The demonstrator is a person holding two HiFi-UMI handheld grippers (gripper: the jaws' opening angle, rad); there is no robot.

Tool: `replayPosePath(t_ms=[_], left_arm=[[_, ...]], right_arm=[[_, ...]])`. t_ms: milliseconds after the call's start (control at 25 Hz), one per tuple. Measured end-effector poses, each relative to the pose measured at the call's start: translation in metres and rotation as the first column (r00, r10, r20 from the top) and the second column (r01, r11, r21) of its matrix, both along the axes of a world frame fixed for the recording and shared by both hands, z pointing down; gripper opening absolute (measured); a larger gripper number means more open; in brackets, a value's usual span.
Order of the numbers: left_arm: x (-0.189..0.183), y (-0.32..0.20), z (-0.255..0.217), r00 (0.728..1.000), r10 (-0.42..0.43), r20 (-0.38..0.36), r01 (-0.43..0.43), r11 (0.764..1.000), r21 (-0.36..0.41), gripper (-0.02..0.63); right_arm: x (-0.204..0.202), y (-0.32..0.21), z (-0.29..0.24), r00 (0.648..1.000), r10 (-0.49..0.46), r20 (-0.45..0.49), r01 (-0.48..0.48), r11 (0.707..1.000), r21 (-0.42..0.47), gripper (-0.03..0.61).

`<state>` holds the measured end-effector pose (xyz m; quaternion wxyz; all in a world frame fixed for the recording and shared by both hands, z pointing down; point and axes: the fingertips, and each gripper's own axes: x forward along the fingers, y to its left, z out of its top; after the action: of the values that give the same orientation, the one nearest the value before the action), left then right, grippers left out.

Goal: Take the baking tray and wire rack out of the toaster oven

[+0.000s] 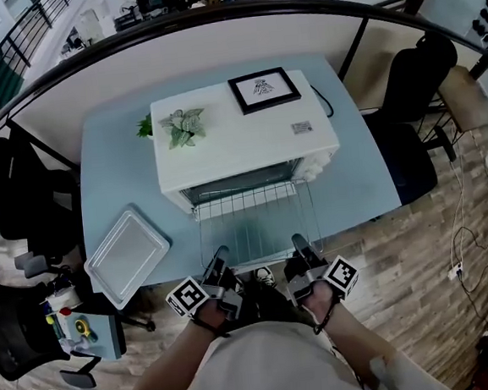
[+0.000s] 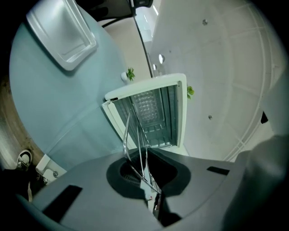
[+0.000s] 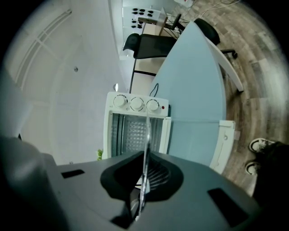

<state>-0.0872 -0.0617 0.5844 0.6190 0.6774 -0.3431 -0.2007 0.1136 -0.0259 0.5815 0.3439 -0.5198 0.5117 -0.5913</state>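
Gripping the wire rack (image 1: 251,221) by its near edge with both tools, one toward each end

- Left gripper (image 1: 220,260): jaws pinched tight on a front wire of the rack; in the left gripper view the wires (image 2: 135,135) fan away from the closed jaws (image 2: 153,198) toward the oven's mouth
- Right gripper (image 1: 301,246): jaws likewise clamped on the rack; in the right gripper view it shows edge-on as one thin bright line (image 3: 147,140) running out of the closed jaws (image 3: 137,203)
- Rack lies about flat above the blue table (image 1: 361,180), long axis across me, left to right, parallel to the oven front; short bars point from me into the opening; far edge at the mouth, and I cannot tell if it rides inside
- Baking tray (image 1: 126,255) sits on the table to my left, apart from the rack, hollow side up, long axis slanting near-left to far-right
- Toaster oven (image 1: 239,143): white, mouth open toward me, three knobs (image 3: 136,104) on one side of the front
- On its top: a black-framed picture (image 1: 265,90) and a small green plant (image 1: 183,125)
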Motion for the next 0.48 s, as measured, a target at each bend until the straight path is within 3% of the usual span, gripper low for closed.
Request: replayPosePath(t_ms=[240, 480], left_arm=[[0.034, -0.003, -0.011, 0.989, 0.148, 0.029, -0.149, 0.987, 0.054, 0.009], [0.091, 0.006, -0.02, 0.948, 0.317, 0.027, -0.318, 0.945, 0.07, 0.009]], right_arm=[[0.031, 0.025, -0.016, 0.996, 0.08, -0.029, -0.08, 0.997, 0.02, 0.006], [0.077, 0.062, -0.02, 0.975, 0.219, -0.045, -0.219, 0.976, 0.017, 0.006]])
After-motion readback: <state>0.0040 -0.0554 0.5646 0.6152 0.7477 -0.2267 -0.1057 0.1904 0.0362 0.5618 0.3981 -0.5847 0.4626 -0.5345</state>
